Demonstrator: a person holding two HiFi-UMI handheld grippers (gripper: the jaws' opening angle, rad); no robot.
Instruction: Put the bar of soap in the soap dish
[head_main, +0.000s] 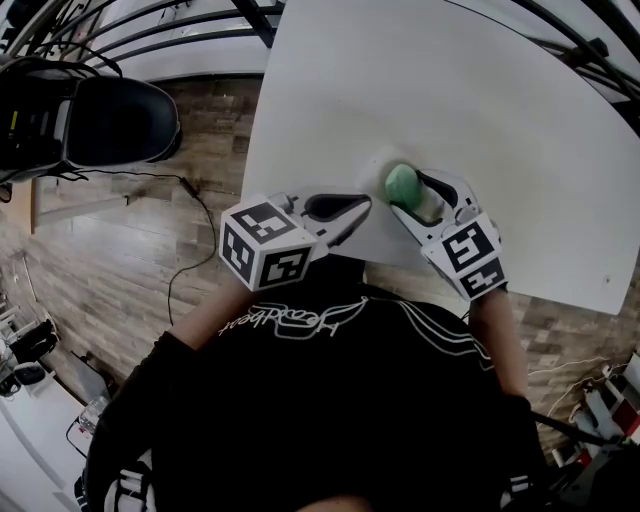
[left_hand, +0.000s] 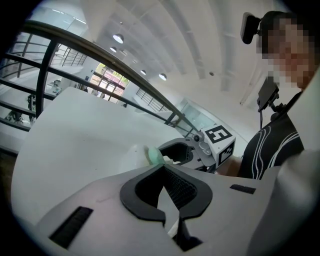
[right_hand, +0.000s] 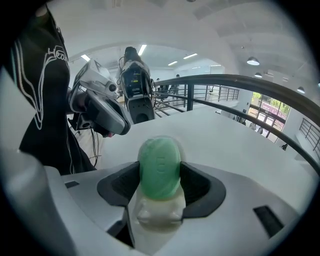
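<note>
- Right hand-held gripper (head_main: 412, 198): jaws partly closed and clamped on the bar of soap (right_hand: 160, 167), one pad against each flat side.
- The bar of soap is green and oval and stands on edge at the jaw tips, over the table (head_main: 450, 90) near its 6 o'clock edge.
- A pale translucent piece (right_hand: 156, 212) sits between the same jaws at 6 o'clock of the soap, touching it. Whether this is the soap dish cannot be told.
- Left hand-held gripper (head_main: 360, 205): jaw tips drawn together and nothing held.
- It lies at 9 o'clock of the right one, just beside it and pointing toward the soap, low over the table edge.
- Outward: wooden floor (head_main: 130, 250) at 9 o'clock of the table, with a thin cable (head_main: 185, 260) trailing across it.
</note>
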